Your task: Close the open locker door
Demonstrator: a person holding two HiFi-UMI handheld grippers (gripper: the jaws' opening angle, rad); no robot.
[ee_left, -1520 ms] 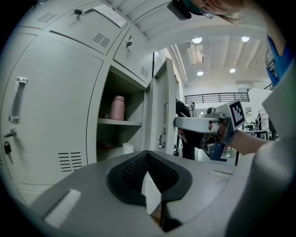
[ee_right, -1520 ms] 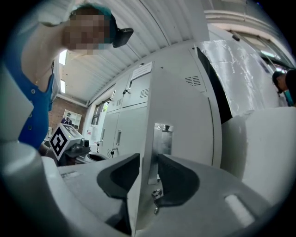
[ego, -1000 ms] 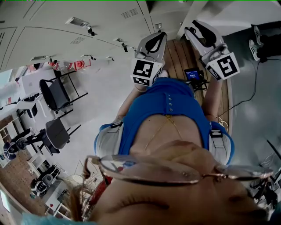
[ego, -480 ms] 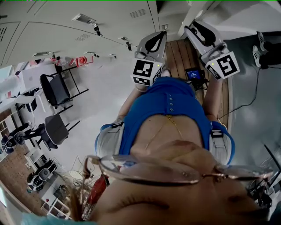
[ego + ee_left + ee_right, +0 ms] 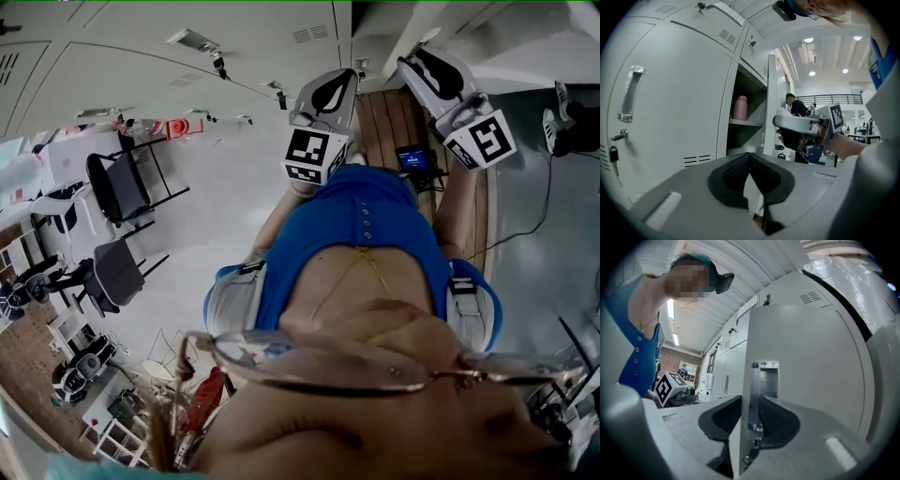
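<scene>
Locker door (image 5: 806, 371) is standing open, its edge between the right claw's (image 5: 749, 413) wide jaws, which have just been closing. The left claw (image 5: 750, 158) is idling, jaws together, empty. The next move is probably calling for pinching that edge and swinging it toward the locker (image 5: 747, 117).

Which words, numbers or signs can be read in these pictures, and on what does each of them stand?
No text can be read with certainty.
White label on an upper locker: too blurred to read.
Red sign by the lockers: white marks, too small to read.
Poster on the brick wall: too small to read.
Marker cubes: black square patterns only, no letters.
</scene>
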